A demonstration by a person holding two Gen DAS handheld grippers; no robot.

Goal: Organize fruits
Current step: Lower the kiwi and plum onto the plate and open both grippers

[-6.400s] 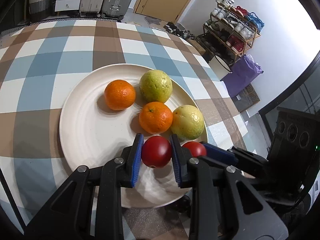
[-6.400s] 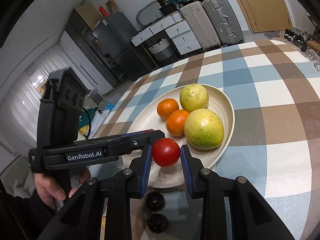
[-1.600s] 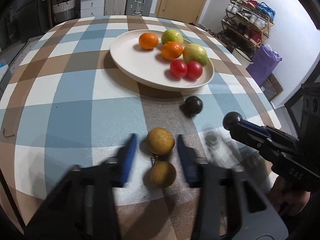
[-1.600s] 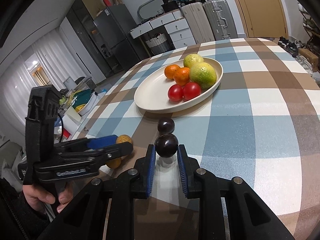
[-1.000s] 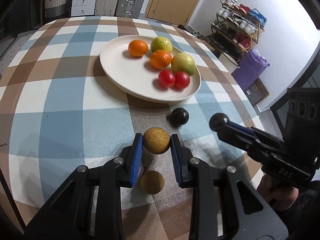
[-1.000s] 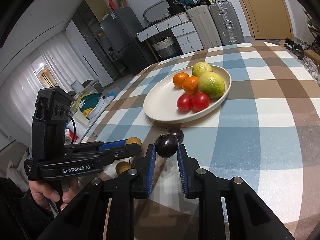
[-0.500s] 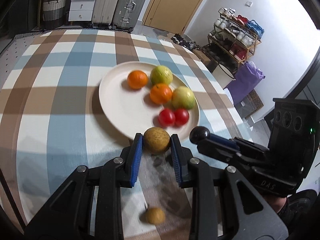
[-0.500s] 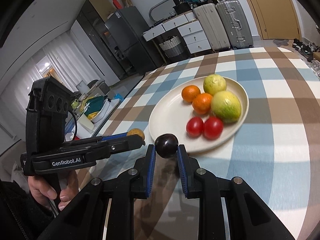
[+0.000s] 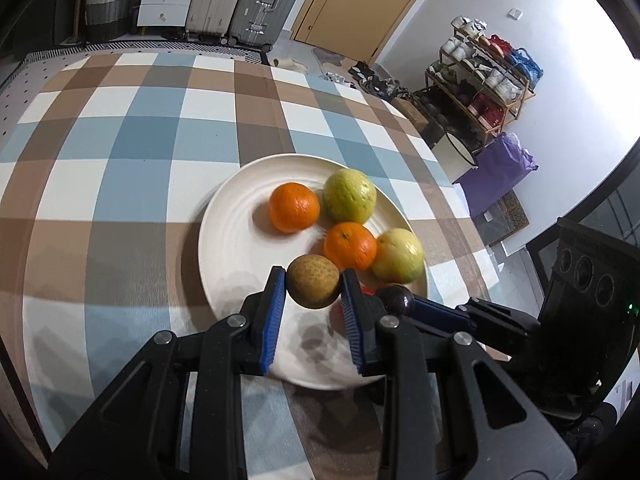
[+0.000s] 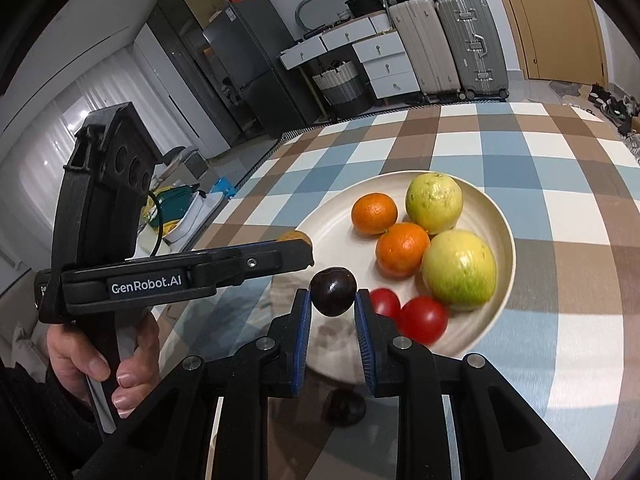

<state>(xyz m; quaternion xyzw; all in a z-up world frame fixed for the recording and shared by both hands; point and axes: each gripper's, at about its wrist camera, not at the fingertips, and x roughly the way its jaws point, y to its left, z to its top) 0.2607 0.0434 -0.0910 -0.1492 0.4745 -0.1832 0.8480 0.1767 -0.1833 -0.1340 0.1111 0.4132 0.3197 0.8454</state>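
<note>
A cream plate (image 9: 236, 236) (image 10: 496, 216) on the checked table holds two oranges (image 9: 294, 207) (image 10: 402, 249), two green-yellow fruits (image 9: 349, 195) (image 10: 459, 267) and two red tomatoes (image 10: 423, 319). My left gripper (image 9: 314, 286) is shut on a brown round fruit (image 9: 314, 286) and holds it over the plate's near part. My right gripper (image 10: 333, 292) is shut on a dark purple fruit (image 10: 333, 291) above the plate's near edge; this fruit also shows in the left wrist view (image 9: 395, 299).
Another dark fruit (image 10: 345, 407) lies on the table just in front of the plate, under my right gripper. Suitcases (image 10: 452, 48), drawers and a fridge stand beyond the table's far edge. A shoe rack (image 9: 484, 80) stands at the right.
Both grippers have moved forward with their fruits and now hang over the plate's near part. The plate looks larger and closer in both views.
</note>
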